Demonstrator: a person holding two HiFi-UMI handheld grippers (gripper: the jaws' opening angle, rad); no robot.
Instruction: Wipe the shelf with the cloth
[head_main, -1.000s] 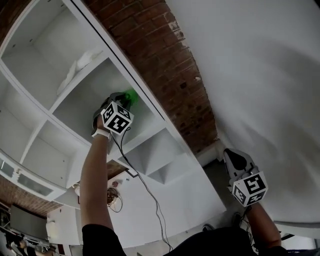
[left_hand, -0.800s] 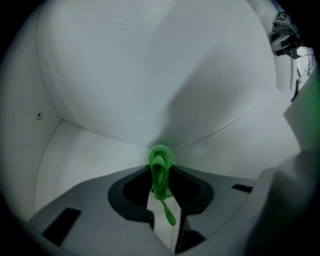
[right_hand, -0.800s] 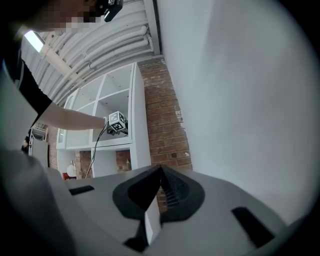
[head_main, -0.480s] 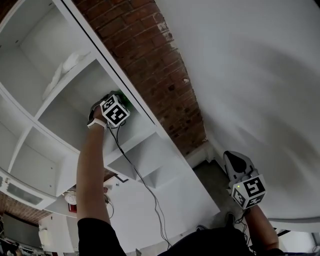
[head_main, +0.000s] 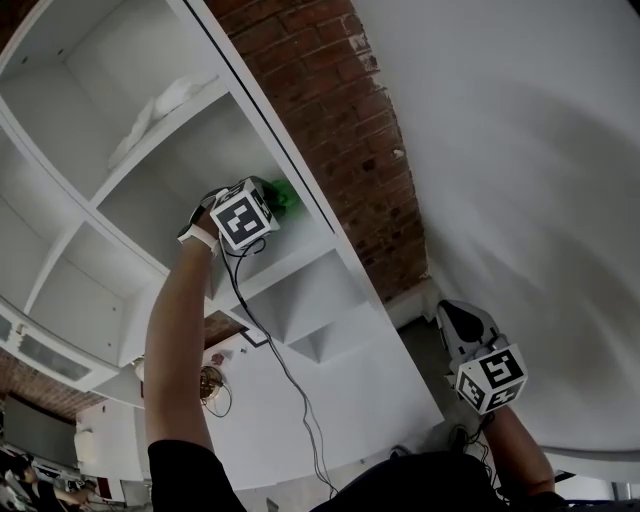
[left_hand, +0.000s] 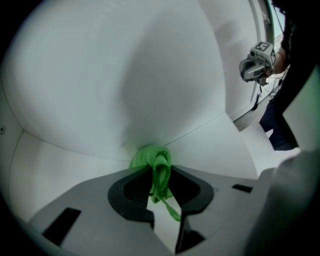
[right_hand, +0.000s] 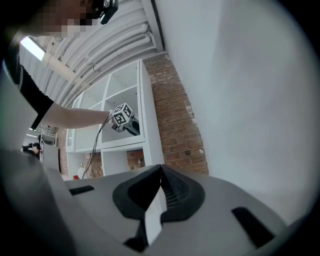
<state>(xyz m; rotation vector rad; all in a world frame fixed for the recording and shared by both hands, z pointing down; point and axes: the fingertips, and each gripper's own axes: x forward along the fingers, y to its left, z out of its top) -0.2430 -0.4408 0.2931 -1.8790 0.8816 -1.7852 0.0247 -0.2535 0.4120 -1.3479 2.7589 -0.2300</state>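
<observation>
The green cloth (left_hand: 151, 161) is bunched into a narrow wad and pinched between the jaws of our left gripper (left_hand: 159, 170), with a loose tail hanging back through the gap. Its front bulges past the jaw tips and presses against the white panel, close to a seam where two faces of the shelf (head_main: 292, 260) meet. From the head view, this is the cubby nearest the brick wall (head_main: 340, 130), reached with the arm raised high. Our right gripper (right_hand: 159, 174) hangs low and well apart, its jaws pressed together on nothing.

We judge the wiping to be under way, and the risks come from the grip. So little cloth sticks out that a steeper tilt could scrape the hard jaw tips on the paint. A stroke dragged against the seam could tug the wad out, since only a thin fold is held. The cable (head_main: 280, 360) trailing from the left gripper might snag the shelf edge on a long sweep.
</observation>
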